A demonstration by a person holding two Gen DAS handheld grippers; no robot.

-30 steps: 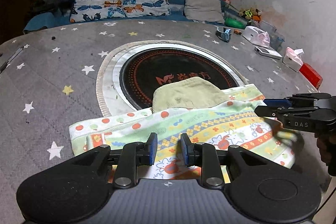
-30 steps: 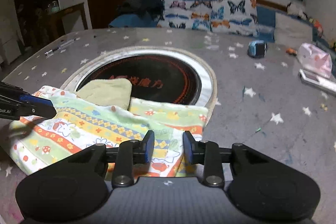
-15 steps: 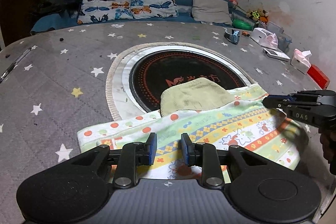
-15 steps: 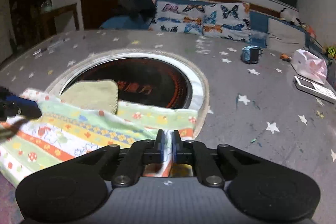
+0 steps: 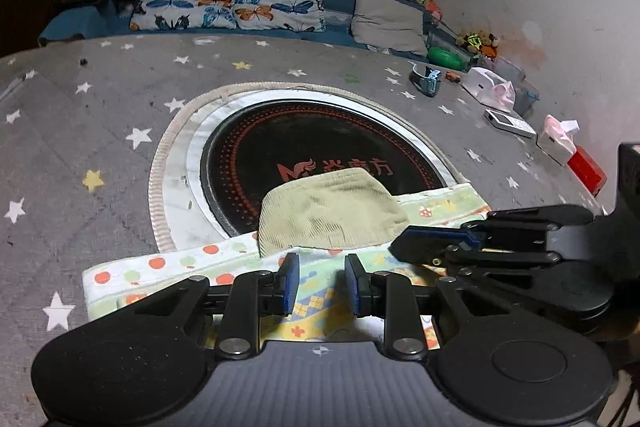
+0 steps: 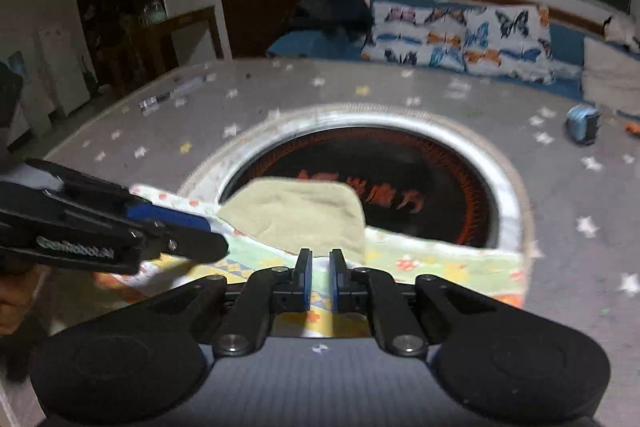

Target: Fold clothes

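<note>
From my left wrist I see my left claw [image 5: 318,285] released, its blue pads well parted over the patterned garment [image 5: 224,265], which lies in a band along the near edge of the star-printed desk [image 5: 100,131]. The garment's far edge overlaps the round black hotplate [image 5: 304,143], and a beige ribbed piece [image 5: 326,213] rests on top of it there. My right claw [image 5: 400,247] reaches in from the right, low over the cloth; from this side I cannot tell whether it is pinching anything. Remotes, tissue packs and a red box [image 5: 586,171] sit well apart along the wall.

From my right wrist, a blurred view, my right claw [image 6: 320,279] has its pads nearly together with a narrow gap; whether cloth sits between them I cannot tell. My left claw [image 6: 208,239] comes in from the left over the garment [image 6: 440,263].

I judge the folding partway: the garment looks already doubled into a strip, and further folds remain. Only the left view shows the wall clutter; only the right view shows the garment's right end and the pen [image 6: 176,95].
</note>
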